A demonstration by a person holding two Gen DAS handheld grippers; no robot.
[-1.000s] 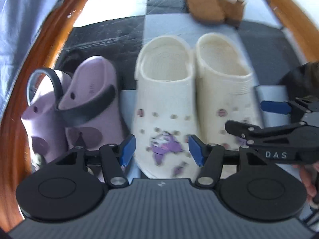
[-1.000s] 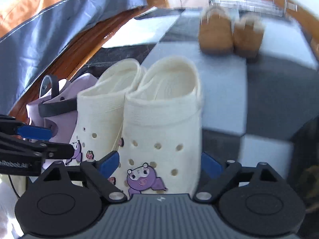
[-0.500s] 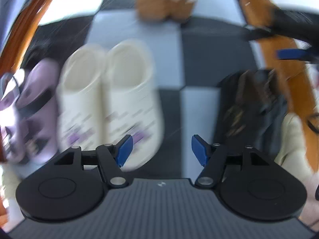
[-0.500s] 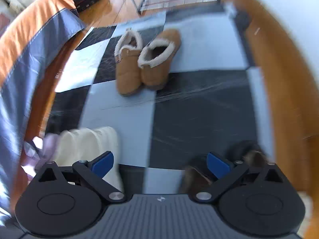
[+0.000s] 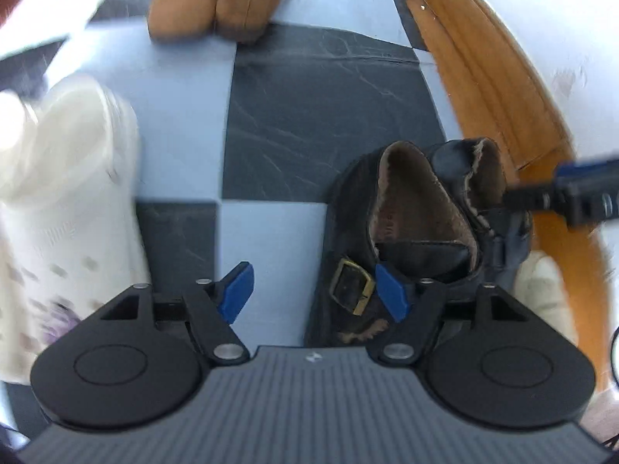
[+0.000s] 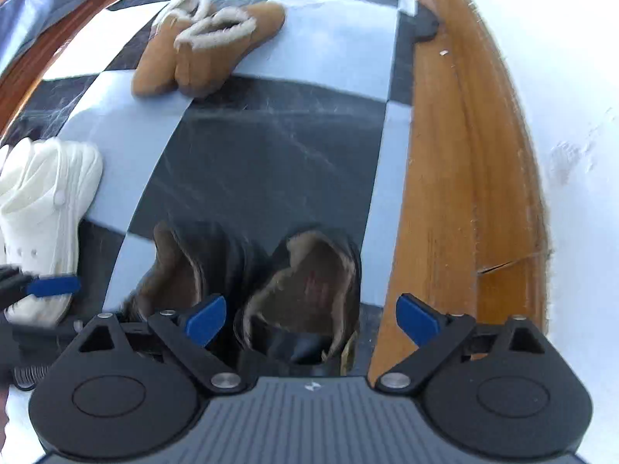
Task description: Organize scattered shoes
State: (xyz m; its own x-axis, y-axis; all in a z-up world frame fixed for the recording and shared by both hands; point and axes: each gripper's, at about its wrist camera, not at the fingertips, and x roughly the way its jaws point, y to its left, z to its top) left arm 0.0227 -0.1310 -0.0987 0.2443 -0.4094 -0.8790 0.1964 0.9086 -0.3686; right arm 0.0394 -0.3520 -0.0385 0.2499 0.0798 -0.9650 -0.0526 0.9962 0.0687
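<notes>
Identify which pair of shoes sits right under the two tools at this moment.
The dark fur-lined clogs, one with a brass buckle, by the wooden floor strip. The tan slippers lie farther up the checkered mat; the cream clogs sit off left.

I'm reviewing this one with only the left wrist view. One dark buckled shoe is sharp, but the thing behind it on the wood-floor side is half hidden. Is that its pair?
Observer: Yes. The right wrist view shows the first dark shoe and the second dark shoe side by side, both fur-lined.
Operator: And the right claw? I only get a blurred edge of it.
Observer: The right claw is open and straddles the second dark shoe; neither pad visibly presses it.
Operator: The tan slippers are cut off at my top edge.
Observer: The tan slippers show whole there, touching side by side on the checkered mat, with fleece cuffs.
</notes>
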